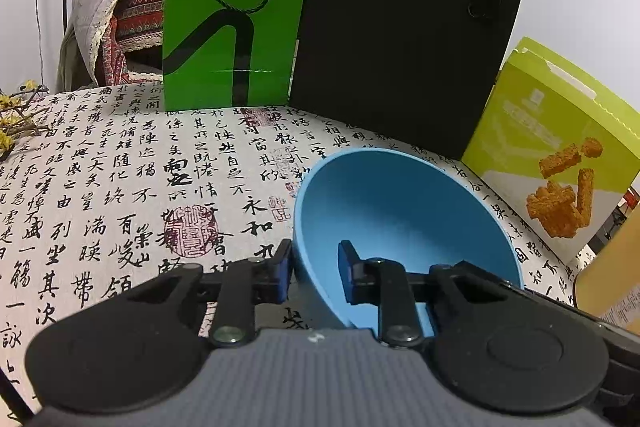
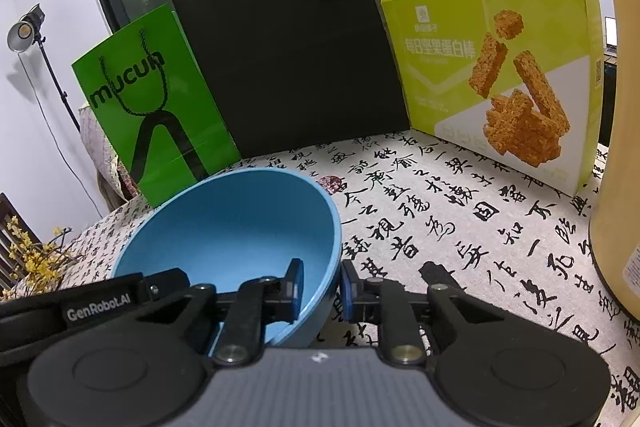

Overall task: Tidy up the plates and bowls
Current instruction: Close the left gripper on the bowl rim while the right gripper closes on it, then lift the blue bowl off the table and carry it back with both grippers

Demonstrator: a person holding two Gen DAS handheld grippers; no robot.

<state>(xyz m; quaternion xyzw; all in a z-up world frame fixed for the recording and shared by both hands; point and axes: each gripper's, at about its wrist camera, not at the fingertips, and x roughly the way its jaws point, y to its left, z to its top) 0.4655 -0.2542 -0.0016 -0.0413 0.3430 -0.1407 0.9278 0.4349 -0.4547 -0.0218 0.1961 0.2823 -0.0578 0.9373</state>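
Left claw (image 1: 314, 265) is clamped on the near left rim of the blue bowl (image 1: 404, 219); right claw (image 2: 322, 287) is clamped on its near right rim. The bowl sits tilted on the lettered surface (image 1: 120, 187), just before the black bag (image 1: 408, 39).

Counter (image 2: 460, 227) wearing calligraphy-print cloth, carrying round blue plastic bowl (image 2: 240, 227), green paper bag (image 2: 160, 115), black paper bag (image 2: 288, 67), lime snack box (image 2: 500, 75).
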